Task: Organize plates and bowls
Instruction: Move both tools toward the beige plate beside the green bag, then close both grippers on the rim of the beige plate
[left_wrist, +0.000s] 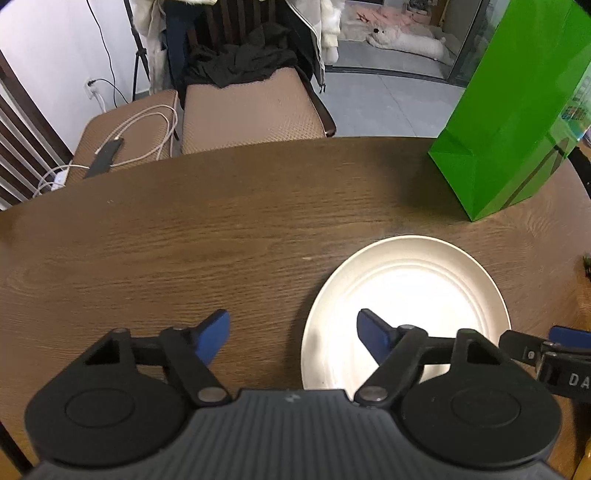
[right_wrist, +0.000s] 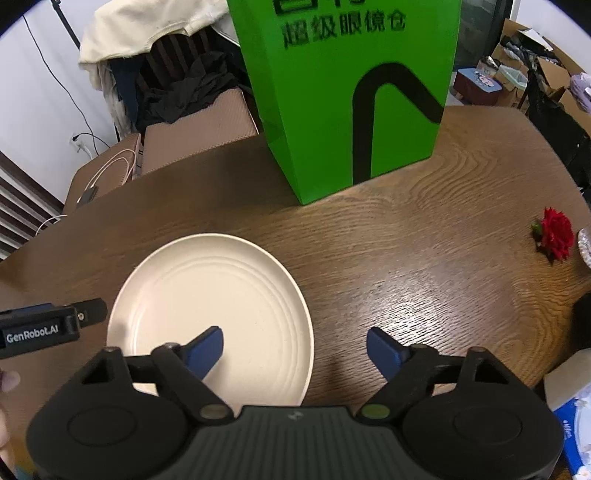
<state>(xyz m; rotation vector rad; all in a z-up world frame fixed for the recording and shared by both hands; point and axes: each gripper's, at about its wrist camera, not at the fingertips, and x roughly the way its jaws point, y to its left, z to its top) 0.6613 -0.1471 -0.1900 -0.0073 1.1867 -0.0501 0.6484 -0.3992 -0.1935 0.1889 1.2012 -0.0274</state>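
A cream round plate (left_wrist: 406, 295) with ringed grooves lies flat on the brown wooden table (left_wrist: 184, 240); it also shows in the right wrist view (right_wrist: 214, 295). My left gripper (left_wrist: 293, 336) is open and empty, straddling the plate's left rim, its right finger over the plate. My right gripper (right_wrist: 295, 349) is open and empty, straddling the plate's right rim, its left finger over the plate. Each gripper shows at the edge of the other's view. No bowl is in view.
A tall green paper bag (right_wrist: 351, 92) stands on the table just behind the plate, also in the left wrist view (left_wrist: 517, 122). A red flower (right_wrist: 556, 232) lies far right. Chairs (left_wrist: 251, 110) with clothes and cables stand beyond the far table edge.
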